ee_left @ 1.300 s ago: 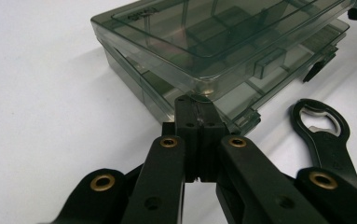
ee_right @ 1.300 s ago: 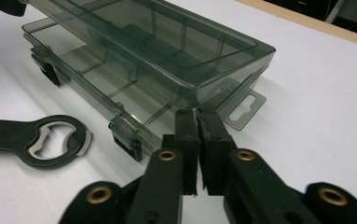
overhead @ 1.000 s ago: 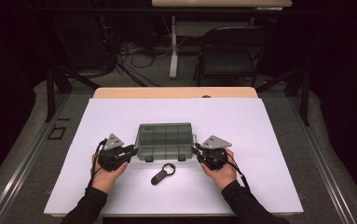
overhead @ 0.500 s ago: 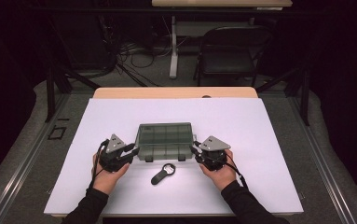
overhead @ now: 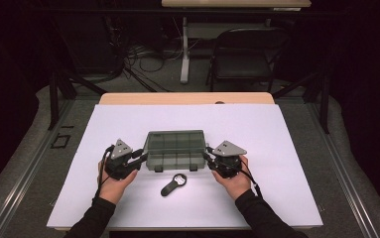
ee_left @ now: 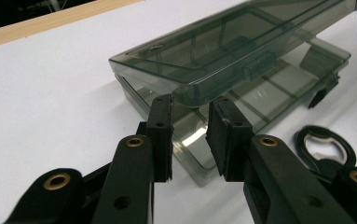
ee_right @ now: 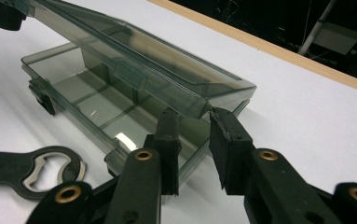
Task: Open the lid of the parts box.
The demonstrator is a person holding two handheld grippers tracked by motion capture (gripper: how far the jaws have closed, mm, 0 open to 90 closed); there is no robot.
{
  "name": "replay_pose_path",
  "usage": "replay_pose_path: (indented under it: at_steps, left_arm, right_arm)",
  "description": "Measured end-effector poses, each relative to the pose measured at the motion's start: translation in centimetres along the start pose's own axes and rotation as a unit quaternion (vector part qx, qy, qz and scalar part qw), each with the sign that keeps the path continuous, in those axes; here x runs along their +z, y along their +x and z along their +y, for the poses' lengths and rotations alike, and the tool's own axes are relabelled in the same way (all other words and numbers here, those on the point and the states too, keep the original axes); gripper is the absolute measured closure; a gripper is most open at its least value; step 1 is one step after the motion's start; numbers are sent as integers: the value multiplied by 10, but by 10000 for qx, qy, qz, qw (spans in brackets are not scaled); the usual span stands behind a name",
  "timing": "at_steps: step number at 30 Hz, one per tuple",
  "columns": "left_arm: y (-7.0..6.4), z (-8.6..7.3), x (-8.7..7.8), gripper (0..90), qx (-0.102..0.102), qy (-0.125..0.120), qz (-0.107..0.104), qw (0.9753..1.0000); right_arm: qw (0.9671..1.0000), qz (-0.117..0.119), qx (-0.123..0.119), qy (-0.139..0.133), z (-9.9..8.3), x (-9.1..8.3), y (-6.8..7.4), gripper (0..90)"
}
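High view: box (overhead: 176, 148) lid seemingly ajar, between tools.

The table (overhead: 277, 129) is covered by a white sheet, with a strip of bare wood showing along its far edge. Beyond that edge the room is dark. A black folding chair (overhead: 244, 57) stands behind the table's far right part on grey floor (overhead: 33, 144). Left of the chair, cables (overhead: 138, 59) tangle on the floor beside a white post (overhead: 184, 49) that carries a second tabletop (overhead: 234, 3). Dark metal rails (overhead: 16, 183) flank the table.
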State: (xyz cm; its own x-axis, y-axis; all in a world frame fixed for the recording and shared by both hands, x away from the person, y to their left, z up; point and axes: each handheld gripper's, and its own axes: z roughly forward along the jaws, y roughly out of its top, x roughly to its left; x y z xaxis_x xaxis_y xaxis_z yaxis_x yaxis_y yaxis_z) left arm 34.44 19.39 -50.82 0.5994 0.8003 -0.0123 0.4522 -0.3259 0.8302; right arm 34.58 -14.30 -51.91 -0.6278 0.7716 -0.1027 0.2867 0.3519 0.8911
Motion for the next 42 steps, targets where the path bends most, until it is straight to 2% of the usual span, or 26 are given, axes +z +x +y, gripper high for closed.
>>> replay_pose_path:
  at_steps: [9,15,20,28,35,42]
  left_arm:
    - [8,21,0,709,-32,-200,87,9998]
    - [17,39,3,728,-87,-216,152,9996]
    - [26,51,7,763,-249,-195,118,9994]
    - [34,65,13,815,-415,-158,246,9987]
    - [41,76,20,837,-661,-146,289,9973]
    - [46,84,26,858,-760,-109,381,9963]
  right_arm:
    - [9998,-189,83,-73,19,4,-7,754]
    - [9992,-311,225,-104,34,12,-15,779]
    - [9986,-394,327,-94,46,17,-23,813]
    - [9975,-517,476,30,62,25,-31,837]
    - [9960,-564,671,143,72,31,-38,871]
    - [9944,-614,832,226,80,39,-45,889]
